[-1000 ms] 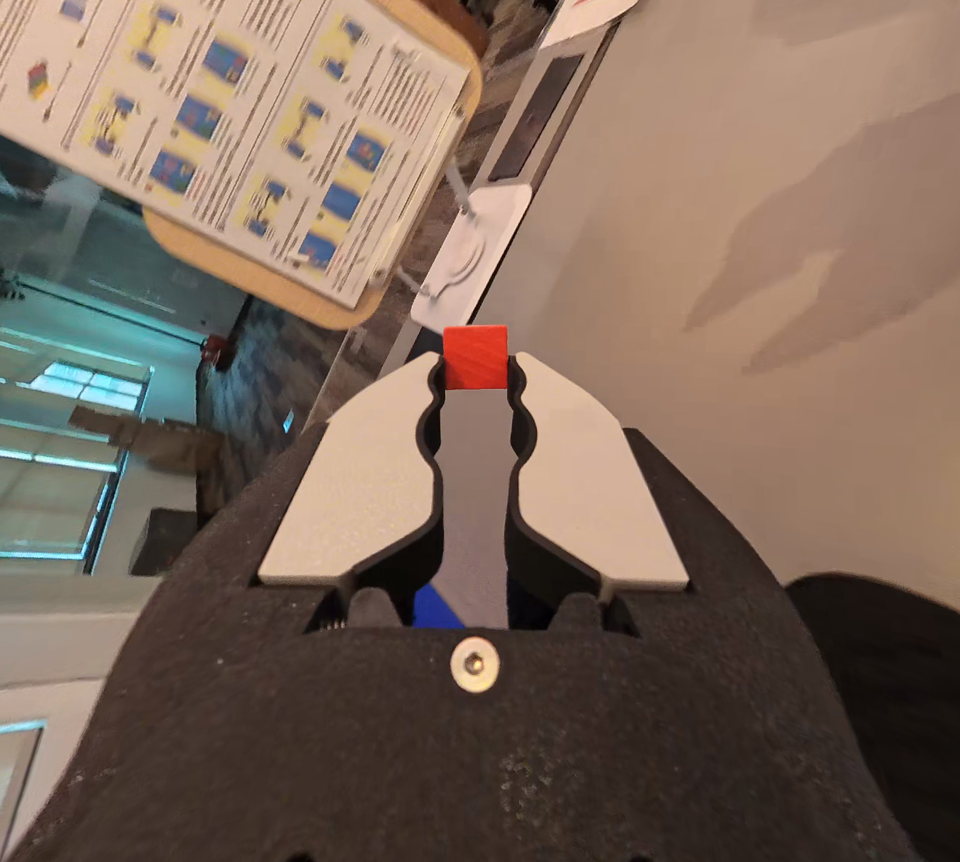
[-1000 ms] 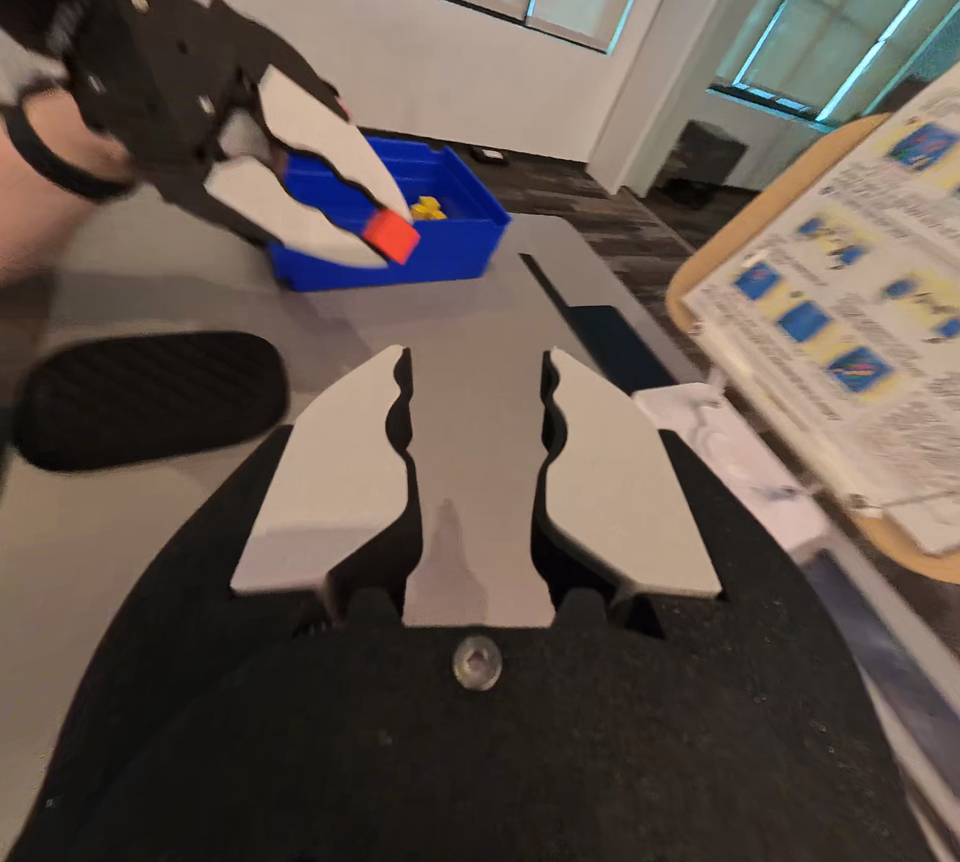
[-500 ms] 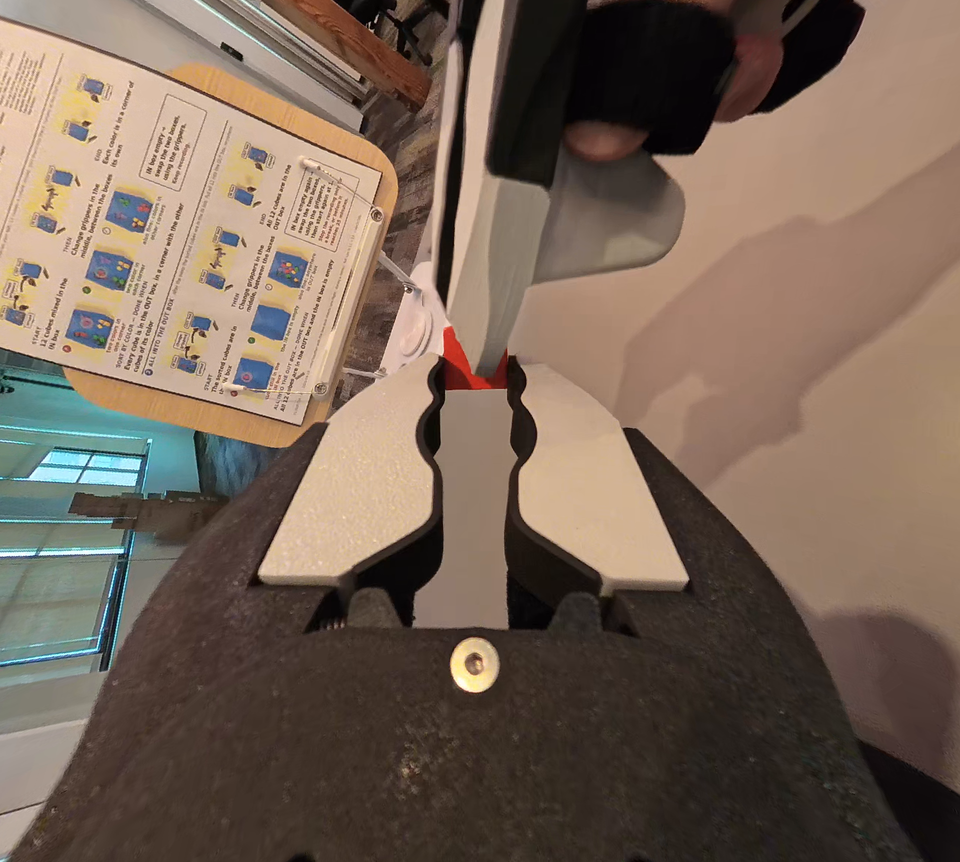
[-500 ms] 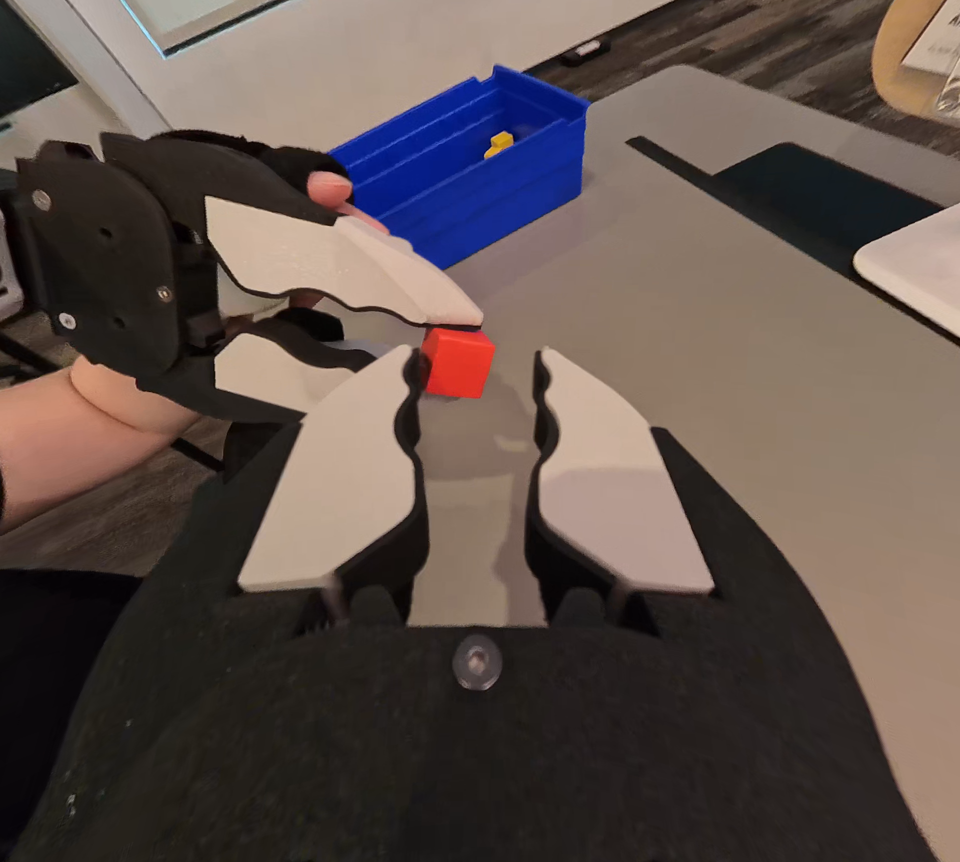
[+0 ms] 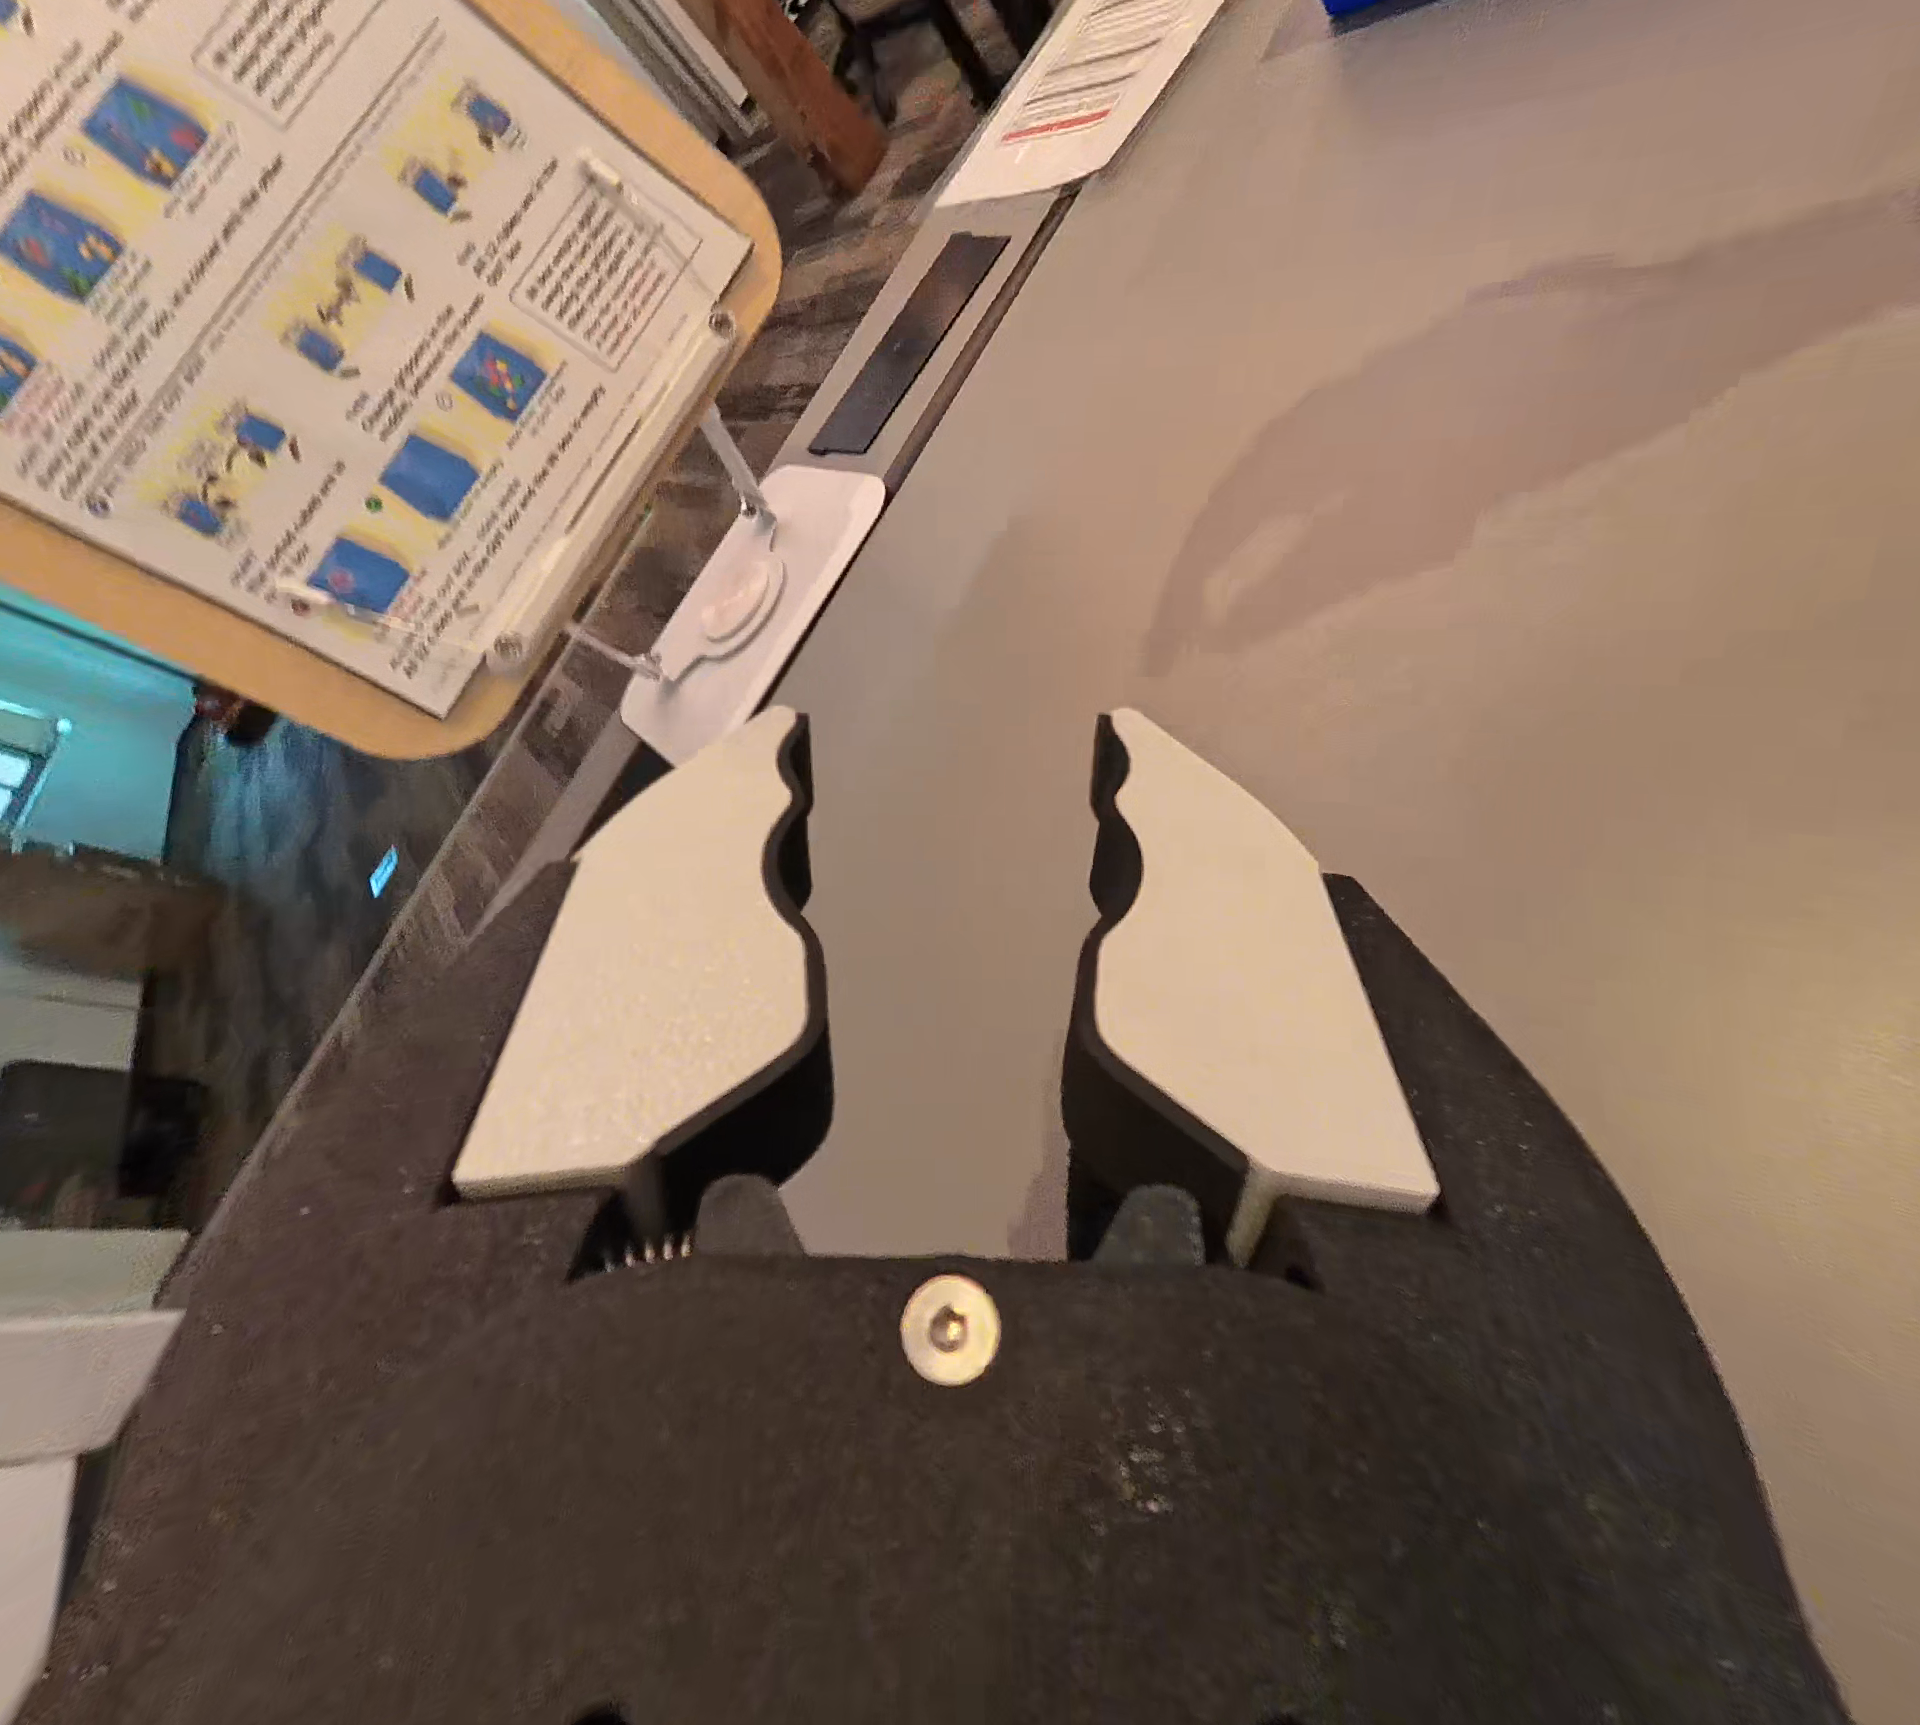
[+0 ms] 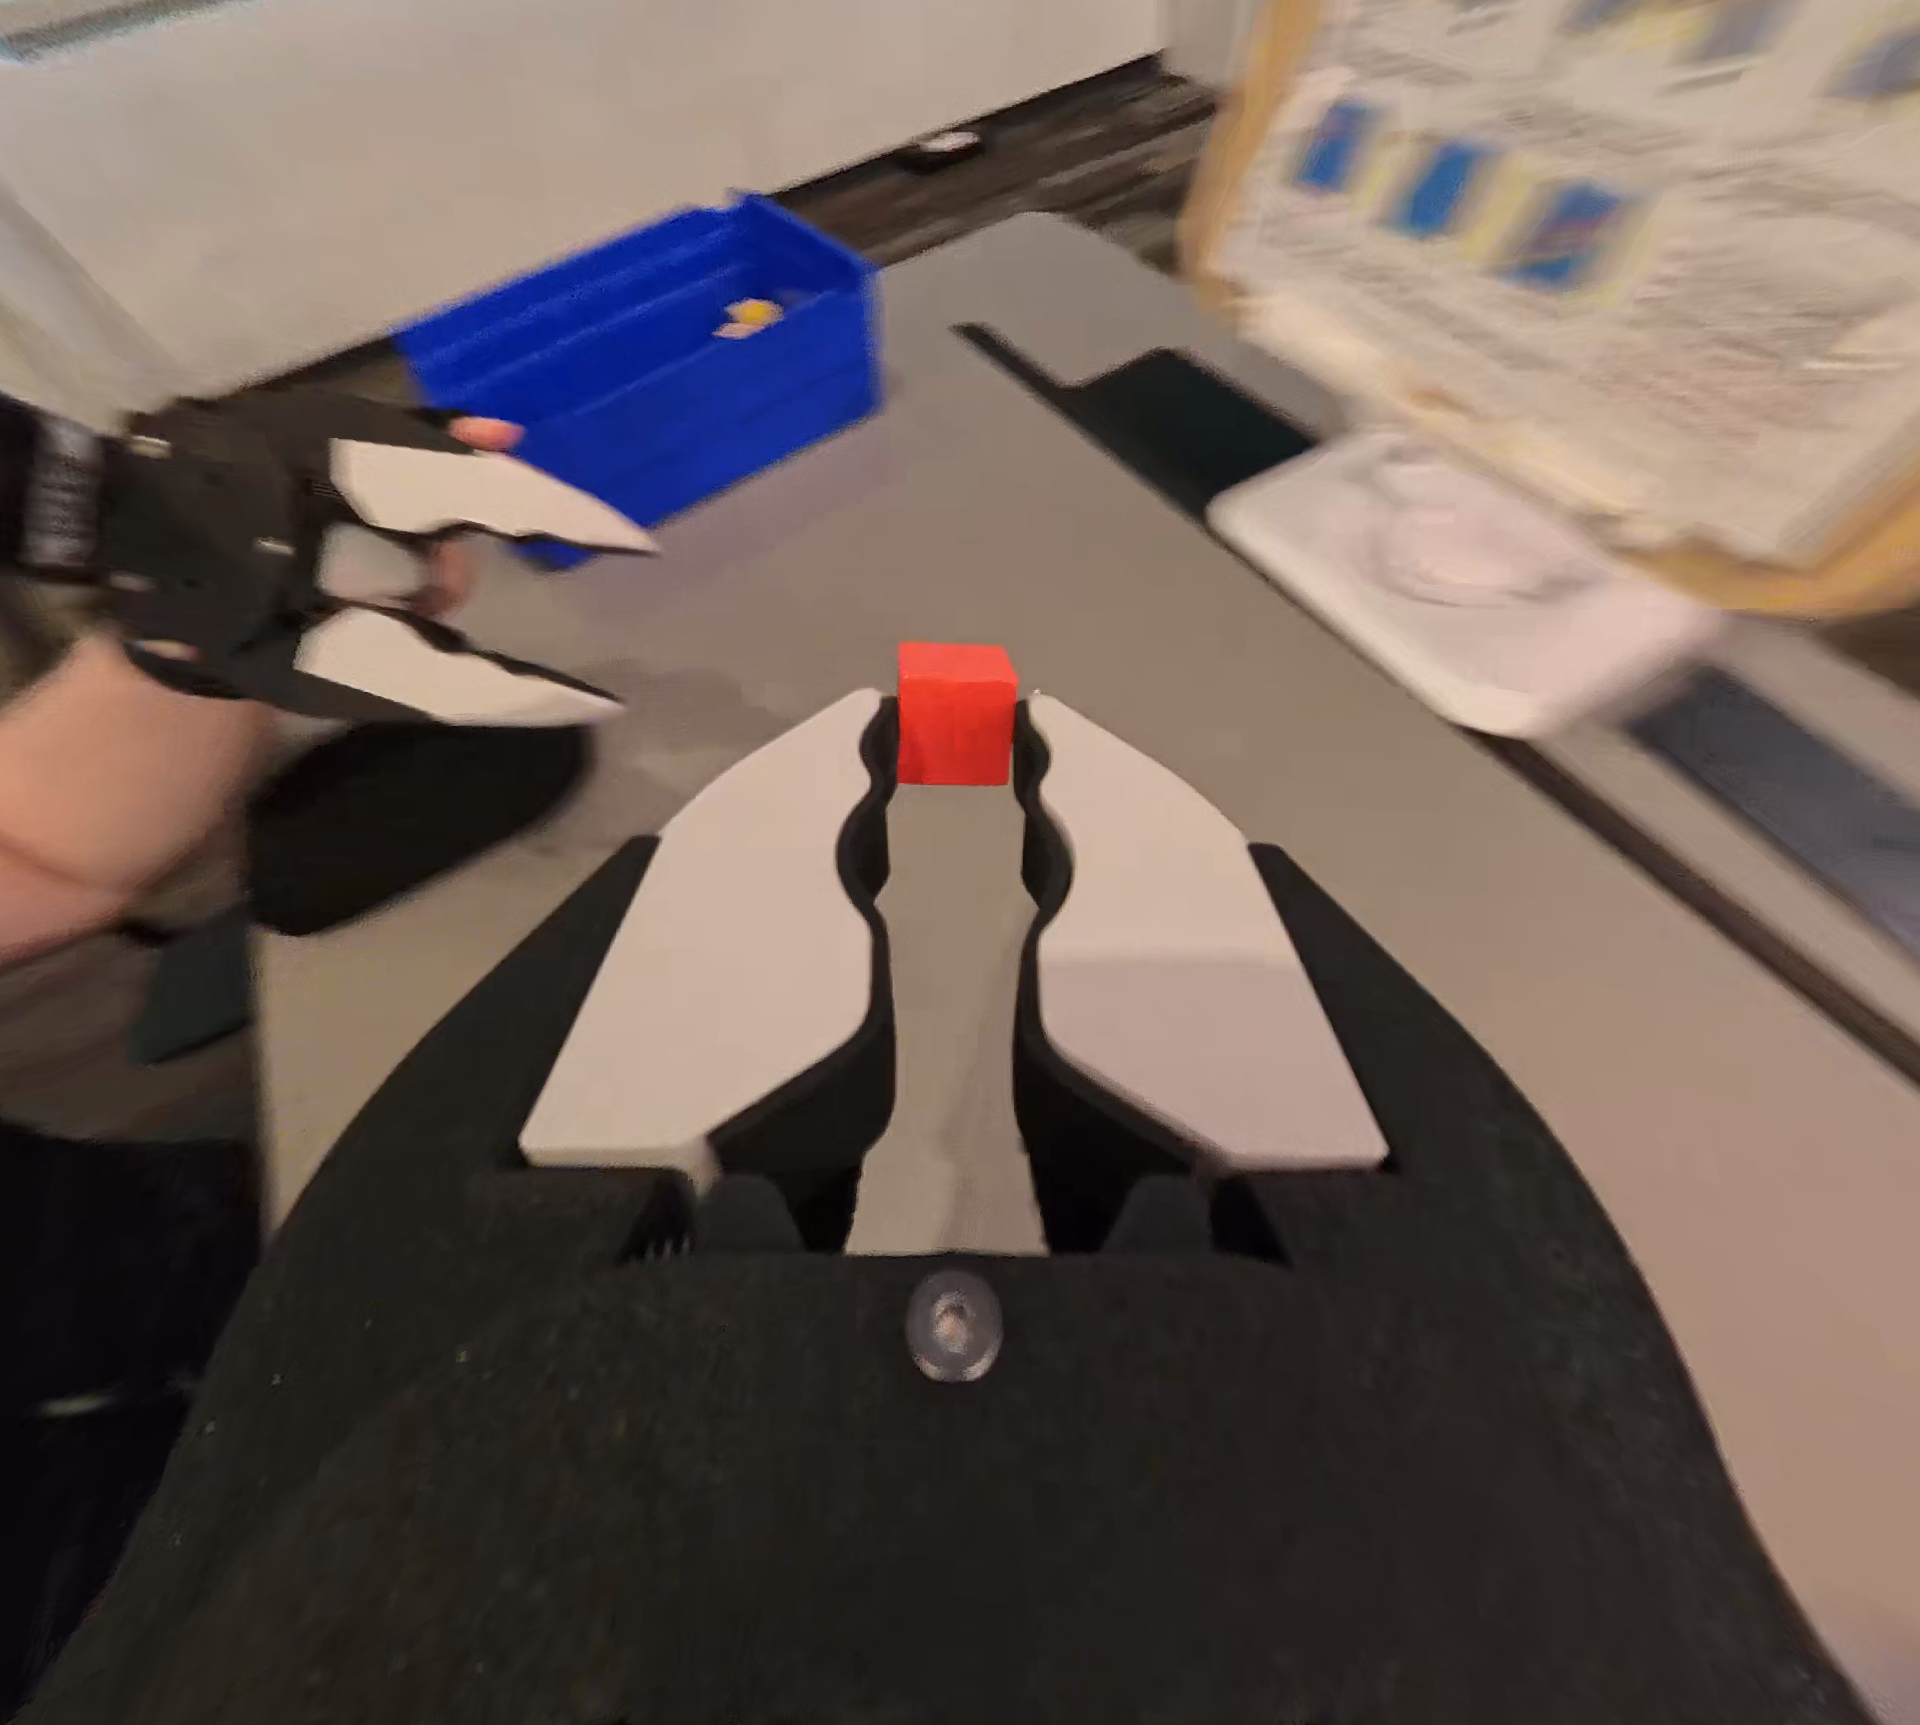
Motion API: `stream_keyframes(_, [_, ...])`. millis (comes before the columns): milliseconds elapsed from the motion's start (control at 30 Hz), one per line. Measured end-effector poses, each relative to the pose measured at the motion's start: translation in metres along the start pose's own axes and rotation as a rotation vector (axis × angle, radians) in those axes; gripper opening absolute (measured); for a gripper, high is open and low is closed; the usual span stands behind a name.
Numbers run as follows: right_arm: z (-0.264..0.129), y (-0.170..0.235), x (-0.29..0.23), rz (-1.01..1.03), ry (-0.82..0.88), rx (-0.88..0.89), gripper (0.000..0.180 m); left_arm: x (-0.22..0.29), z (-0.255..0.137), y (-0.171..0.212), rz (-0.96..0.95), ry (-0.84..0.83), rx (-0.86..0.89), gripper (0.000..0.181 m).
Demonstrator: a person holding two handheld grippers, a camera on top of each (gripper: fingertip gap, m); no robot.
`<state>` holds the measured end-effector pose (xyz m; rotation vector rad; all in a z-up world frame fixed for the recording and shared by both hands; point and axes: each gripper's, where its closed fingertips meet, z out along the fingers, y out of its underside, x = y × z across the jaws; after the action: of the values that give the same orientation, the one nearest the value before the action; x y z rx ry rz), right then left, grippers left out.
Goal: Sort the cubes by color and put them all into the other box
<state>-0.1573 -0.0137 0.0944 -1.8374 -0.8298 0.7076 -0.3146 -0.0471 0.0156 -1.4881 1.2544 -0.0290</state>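
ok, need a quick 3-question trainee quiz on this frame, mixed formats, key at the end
1. True or false: the left claw is shut on a cube.
2. Which colour is the cube in the right claw? A) yellow B) red C) blue
3. Fill in: in the right wrist view, the blue box on the grey table holds something ______ in colour.

Key:
1. False. Its jaws stand apart with only table between them.
2. B.
3. Yellow.
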Motion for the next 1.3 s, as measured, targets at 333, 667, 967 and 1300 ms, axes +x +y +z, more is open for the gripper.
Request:
stream_keyframes(333, [-0.272,0.208,0.17,0.527,0.736,-0.179,0.02,0.006,-0.013,0.032,-0.186,-0.011,0.006,0.043])
stream_keyframes(667, [-0.243,0.267,0.203,0.644,0.668,-0.285,0.039,0.004,-0.013,0.042,-0.266,0.006,-0.002,0.04])
stream_keyframes(967, [-0.288,0.204,0.192,0.477,0.843,-0.103,0.04,-0.053,-0.067,0.076,-0.314,-0.217,-0.086,0.04])
stream_keyframes(1300, [-0.275,0.104,0.171,0.08,0.917,0.045,0.038,-0.204,-0.194,0.184,-0.536,-0.591,-0.249,0.044])
